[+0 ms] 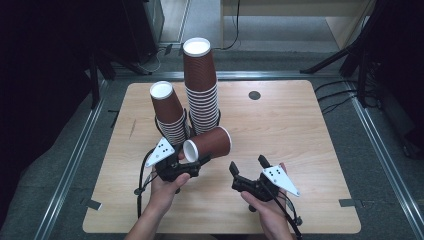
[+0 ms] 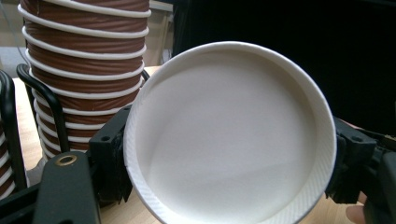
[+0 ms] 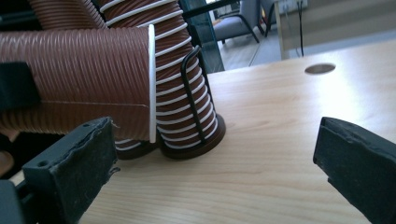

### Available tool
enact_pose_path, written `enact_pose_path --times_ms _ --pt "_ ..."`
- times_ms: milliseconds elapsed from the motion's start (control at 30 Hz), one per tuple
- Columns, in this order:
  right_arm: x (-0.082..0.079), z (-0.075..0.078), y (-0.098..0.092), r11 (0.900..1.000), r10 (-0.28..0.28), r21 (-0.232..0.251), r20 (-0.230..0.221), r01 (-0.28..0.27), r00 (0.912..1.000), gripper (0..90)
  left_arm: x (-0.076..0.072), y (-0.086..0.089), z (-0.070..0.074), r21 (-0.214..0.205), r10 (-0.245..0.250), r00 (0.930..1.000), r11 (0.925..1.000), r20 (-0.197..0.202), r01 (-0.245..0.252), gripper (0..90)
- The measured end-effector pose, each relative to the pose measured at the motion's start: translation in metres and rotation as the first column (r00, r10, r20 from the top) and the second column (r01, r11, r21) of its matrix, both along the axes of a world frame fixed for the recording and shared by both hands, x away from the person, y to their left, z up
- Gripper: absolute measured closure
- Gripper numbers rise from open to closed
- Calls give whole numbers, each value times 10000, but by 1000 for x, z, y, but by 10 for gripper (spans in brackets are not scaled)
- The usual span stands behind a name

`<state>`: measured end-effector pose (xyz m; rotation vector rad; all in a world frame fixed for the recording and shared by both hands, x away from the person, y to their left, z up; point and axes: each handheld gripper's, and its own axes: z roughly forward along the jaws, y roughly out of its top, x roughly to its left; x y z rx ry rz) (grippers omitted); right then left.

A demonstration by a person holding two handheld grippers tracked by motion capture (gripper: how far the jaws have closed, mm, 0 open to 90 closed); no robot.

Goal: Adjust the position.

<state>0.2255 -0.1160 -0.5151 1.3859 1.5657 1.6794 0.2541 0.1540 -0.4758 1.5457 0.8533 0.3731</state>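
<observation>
Ribbed brown paper wraps the cup (image 1: pixel 207 144) I have clamped in my left gripper (image 1: pixel 191 165). It lies on its side above the wooden table (image 1: pixel 300 130), its white base turned toward my left hand (image 1: pixel 165 192) and its white rolled rim pointing the other way, to the right in the high view. In the left gripper view that round, faintly dished white base (image 2: pixel 229 135) sits between the 2 black jaws, and their pads press on it from both sides.

Behind the cup stand 2 stacks of the same corrugated cups, mouths down: a taller stack (image 1: pixel 201 85) and a shorter stack (image 1: pixel 168 112) that leans to the left. Thin black wire loops (image 3: pixel 191 93) hug their lower rings, and a dark round foot sits under the nearer stack in the right gripper view.

My right gripper (image 1: pixel 248 165) rests low over the table, well apart from the held cup, with its jaws spread wide and nothing but bare wood between them. Its black foam pads (image 3: pixel 355 158) look rough and chipped at the edges. A small round hole (image 1: pixel 254 95) marks the far part of the tabletop.
</observation>
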Motion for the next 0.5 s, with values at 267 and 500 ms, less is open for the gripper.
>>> enact_pose_path --times_ms 267,500 --pt "2 -2 7 9848 189 1735 -1125 9 9935 0 0 -1 -1 -68 -28 9999 10000 122 29 215" --pt "4 -1 10 9512 320 3082 -1563 180 9872 0 0 -3 -3 -59 -40 9997 10000 238 41 217"
